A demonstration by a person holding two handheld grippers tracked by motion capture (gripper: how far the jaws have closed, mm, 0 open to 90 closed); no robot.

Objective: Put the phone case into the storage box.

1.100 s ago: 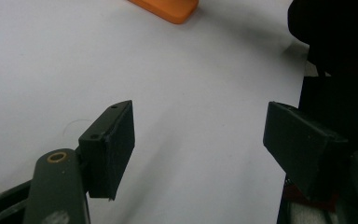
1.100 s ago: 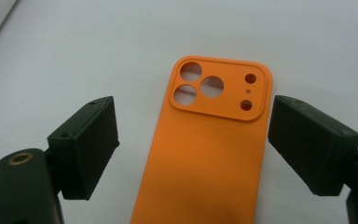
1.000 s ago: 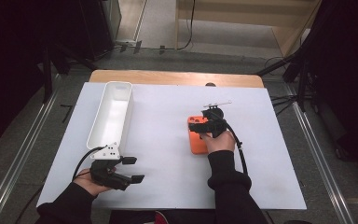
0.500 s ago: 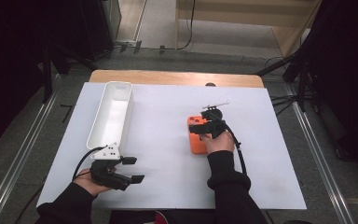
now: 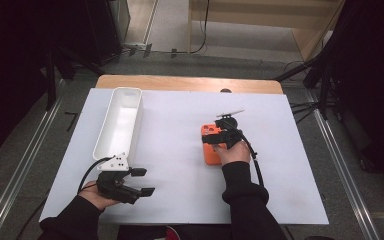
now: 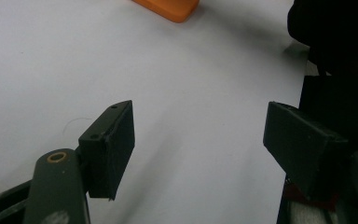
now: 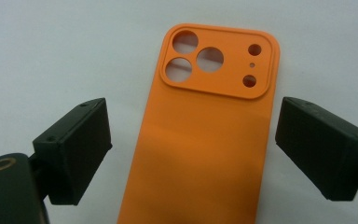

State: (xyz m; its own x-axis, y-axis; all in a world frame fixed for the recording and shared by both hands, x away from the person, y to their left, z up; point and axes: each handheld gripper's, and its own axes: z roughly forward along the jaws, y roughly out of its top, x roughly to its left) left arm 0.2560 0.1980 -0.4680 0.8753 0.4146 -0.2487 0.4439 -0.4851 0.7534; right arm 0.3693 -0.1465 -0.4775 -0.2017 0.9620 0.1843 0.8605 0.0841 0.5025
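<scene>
Orange phone case lying flat on the white counter, between the jaws of the right hand-held gripper.

The phone case (image 7: pixel 200 140) lies back up, camera cutouts away from the gripper; no brand or writing can be read on it. The right hand-held gripper (image 7: pixel 193 149) has just been widening, its pads clear of both case edges, released. Well to the case's left, nearer the person, the left hand-held gripper (image 5: pixel 142 181) gapes empty, just below the white tray (image 5: pixel 111 145).

An orange phone case (image 7: pixel 200 140) lies flat, back up, on the white sheet, camera cut-outs at its far end. In the high view it sits right of centre (image 5: pixel 211 146).
</scene>
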